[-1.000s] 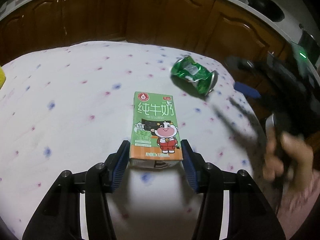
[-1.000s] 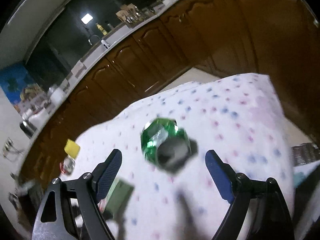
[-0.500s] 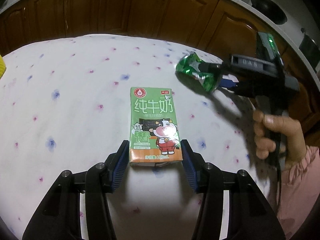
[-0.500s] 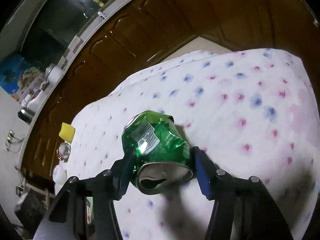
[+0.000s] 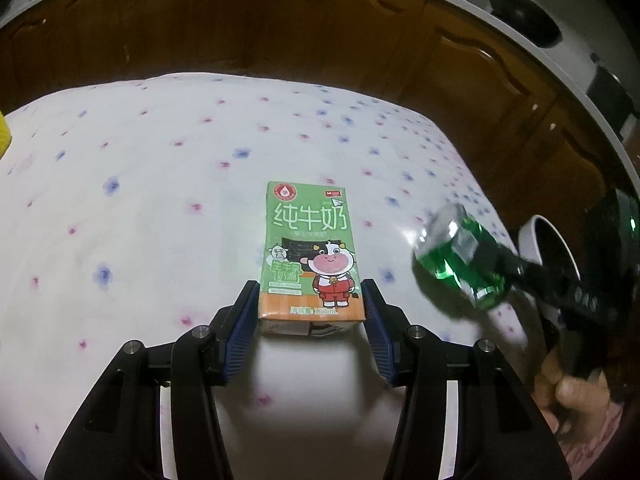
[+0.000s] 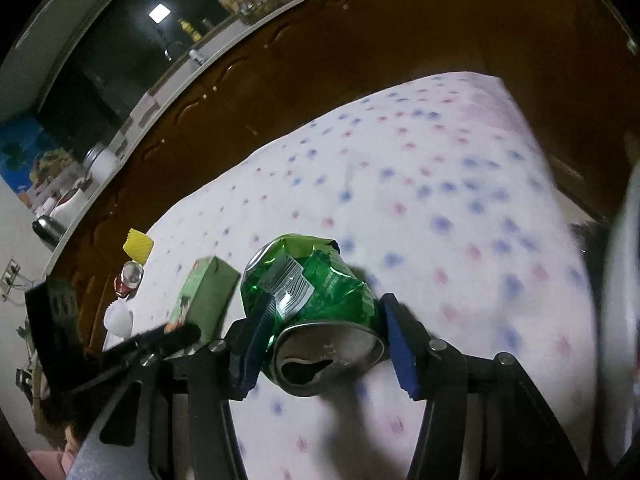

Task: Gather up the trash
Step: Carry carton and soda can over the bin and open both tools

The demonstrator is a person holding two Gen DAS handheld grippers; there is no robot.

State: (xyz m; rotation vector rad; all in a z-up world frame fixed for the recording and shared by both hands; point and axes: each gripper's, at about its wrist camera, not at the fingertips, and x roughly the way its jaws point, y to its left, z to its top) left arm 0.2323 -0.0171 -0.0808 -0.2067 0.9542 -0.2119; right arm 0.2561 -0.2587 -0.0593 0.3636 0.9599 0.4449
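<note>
The right gripper [image 6: 326, 336] has its jaws squeezed onto the sides of a crushed green can [image 6: 310, 288], and the can looks lifted a little above the bench [image 6: 460, 208], which wears a white cloth with pink and blue dots. Holding the can by its bent sides makes sense, because the blue pads can press into the dents and the can will not roll away. In the left wrist view the same can [image 5: 460, 264] hangs out to the right, close to a white-rimmed bin [image 5: 552, 248] at the bench edge, so I think the can is on its way there. The left gripper [image 5: 310, 312] sits low on the bench with its jaws wide enough to fit around the near end of a green milk carton [image 5: 310, 256]. The carton lies flat with the cow picture facing up. The pads are just beside its two sides, but I cannot tell if they are pressing yet. My guess is that the carton goes next. Other trash waits at the far side of the bench: a yellow thing [image 6: 138, 245], a small red can [image 6: 129, 278] and something white [image 6: 118, 318]. Brown cupboards [image 5: 280, 32] run behind the bench. Nothing blocks the carton, but the two grippers are close together, so the left one could bump the right one if both go to the bin at once.
</note>
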